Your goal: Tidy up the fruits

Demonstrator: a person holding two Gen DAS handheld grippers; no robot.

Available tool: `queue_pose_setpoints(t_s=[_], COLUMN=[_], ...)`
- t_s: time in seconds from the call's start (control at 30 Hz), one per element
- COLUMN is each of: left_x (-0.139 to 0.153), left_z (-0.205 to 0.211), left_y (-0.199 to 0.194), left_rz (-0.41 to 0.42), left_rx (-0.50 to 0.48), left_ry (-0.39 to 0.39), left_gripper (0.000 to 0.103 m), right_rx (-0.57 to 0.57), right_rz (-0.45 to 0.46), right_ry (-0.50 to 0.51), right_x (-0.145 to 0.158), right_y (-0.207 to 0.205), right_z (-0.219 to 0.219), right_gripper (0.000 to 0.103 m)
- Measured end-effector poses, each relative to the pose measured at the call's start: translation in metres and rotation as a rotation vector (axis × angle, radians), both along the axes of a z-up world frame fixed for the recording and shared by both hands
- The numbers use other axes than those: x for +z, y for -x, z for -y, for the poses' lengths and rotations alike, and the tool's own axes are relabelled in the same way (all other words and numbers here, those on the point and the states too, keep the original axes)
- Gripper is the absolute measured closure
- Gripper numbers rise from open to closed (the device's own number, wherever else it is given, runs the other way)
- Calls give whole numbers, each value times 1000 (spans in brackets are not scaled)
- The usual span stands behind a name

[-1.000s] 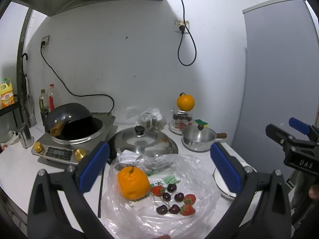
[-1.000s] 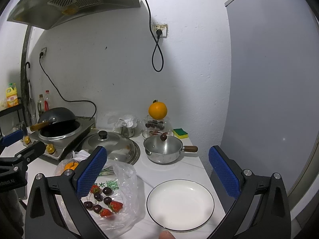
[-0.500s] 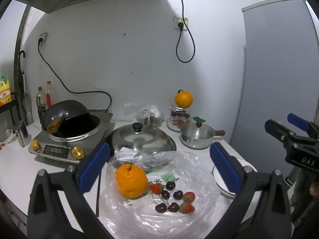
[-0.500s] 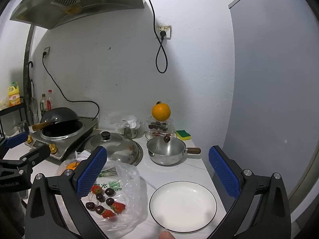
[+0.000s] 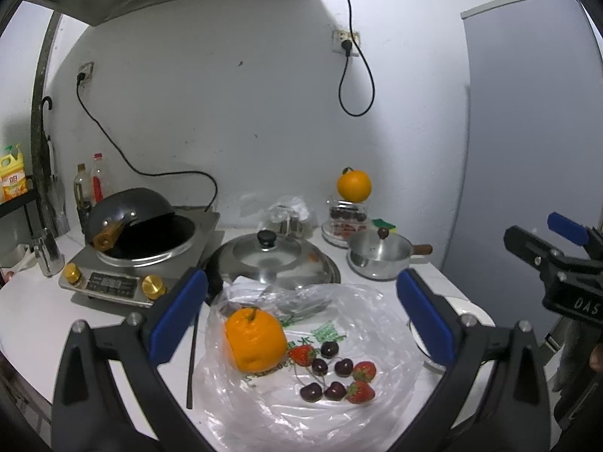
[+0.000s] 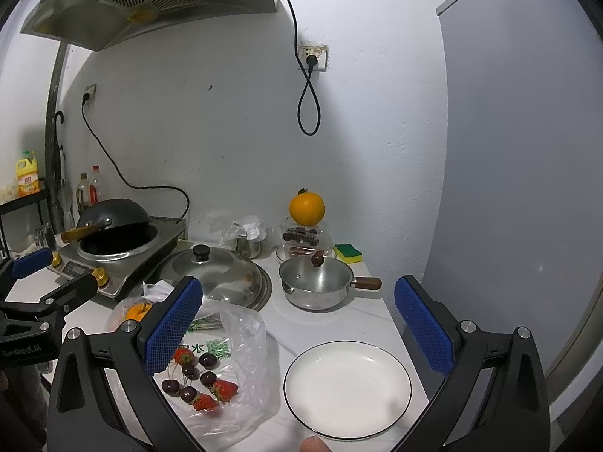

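Left gripper (image 5: 301, 309): fingers spread wide, gripping nothing, held above the clear crumpled plastic bag (image 5: 377, 309) on the white tabletop (image 5: 34, 312).
Right gripper (image 6: 297, 316): fingers wide apart, empty, above the round white plate with a dark rim (image 6: 346, 388).
Fruit on the bag: a large orange citrus with a stem (image 5: 255, 340), red strawberries (image 5: 363, 371) and dark cherries (image 5: 320, 366), all lying loose on the plastic.
Left wrist view only: the citrus shows whole; the plate is mostly hidden behind the right finger.
Right wrist view only: the whole plate, bare, just right of the bag; the citrus is largely hidden behind the left finger.
Behind: a small steel saucepan with a wooden handle (image 6: 316, 282) and a second orange on a glass jar (image 6: 306, 209).
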State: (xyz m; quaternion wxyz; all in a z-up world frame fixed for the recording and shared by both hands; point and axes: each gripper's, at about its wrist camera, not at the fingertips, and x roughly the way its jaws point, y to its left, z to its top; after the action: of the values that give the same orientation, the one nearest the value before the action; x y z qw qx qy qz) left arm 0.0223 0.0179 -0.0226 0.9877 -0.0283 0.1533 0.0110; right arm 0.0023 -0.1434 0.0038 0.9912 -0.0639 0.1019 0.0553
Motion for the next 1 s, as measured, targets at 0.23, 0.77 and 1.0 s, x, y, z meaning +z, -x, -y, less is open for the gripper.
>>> queue_pose_setpoints(t_s=[0.23, 0.77, 1.0], left_x=[1, 5, -2], left_z=[-5, -8, -16], left_y=[1, 2, -5], left_rz=[7, 20, -6], left_rx=[3, -1, 7], left_ry=[6, 5, 12], left_gripper=[1, 1, 1], right_rx=[2, 2, 38], right_rz=[-1, 0, -33], right_ry=[6, 8, 11], right_x=[0, -2, -10], right_y=[-1, -2, -13], right_z=[-2, -3, -8], right_gripper=[0, 0, 0])
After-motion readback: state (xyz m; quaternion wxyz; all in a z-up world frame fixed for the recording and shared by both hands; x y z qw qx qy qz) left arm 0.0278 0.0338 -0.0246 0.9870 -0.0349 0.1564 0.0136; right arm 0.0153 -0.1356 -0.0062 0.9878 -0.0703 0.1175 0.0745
